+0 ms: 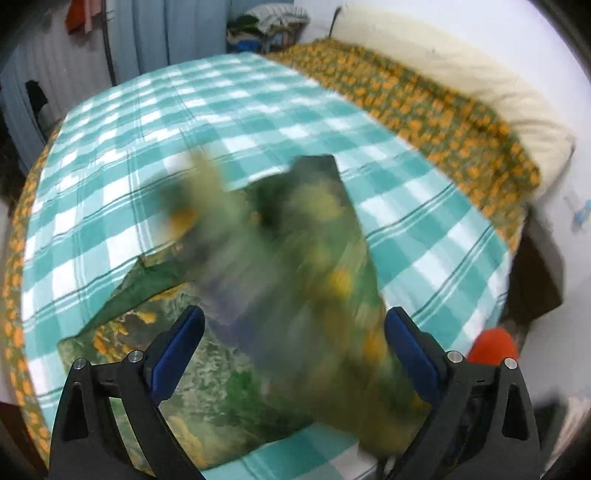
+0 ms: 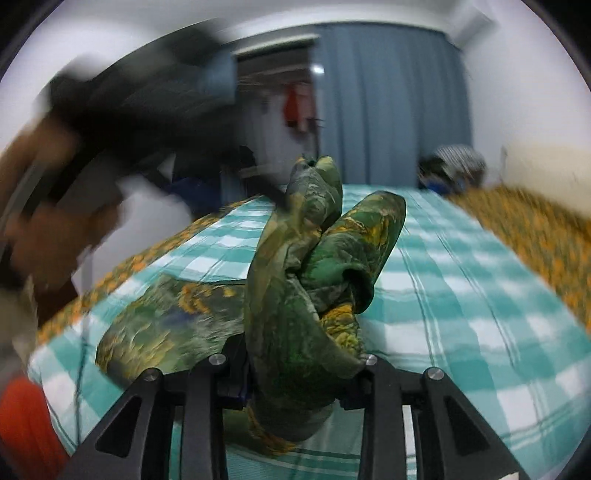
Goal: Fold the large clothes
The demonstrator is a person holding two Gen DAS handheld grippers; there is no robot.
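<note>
A green garment with yellow-orange print (image 1: 207,373) lies partly on the teal-and-white checked bed sheet (image 1: 192,110). In the left wrist view its raised part is a motion blur. My left gripper (image 1: 293,345) is open above the garment, its blue-padded fingers (image 1: 177,347) wide apart and empty. In the right wrist view my right gripper (image 2: 295,373) is shut on a bunched fold of the garment (image 2: 306,280), which stands up between its jaws. The rest of the cloth (image 2: 166,325) lies on the sheet (image 2: 461,314) to the left.
An orange-flowered bedspread (image 1: 443,110) and a cream pillow (image 1: 461,62) lie along the bed's right side. A pile of clothes (image 1: 269,26) sits beyond the bed. A blurred hand and dark gripper body (image 2: 92,155) fill the left of the right wrist view. Blue curtains (image 2: 388,107) hang behind.
</note>
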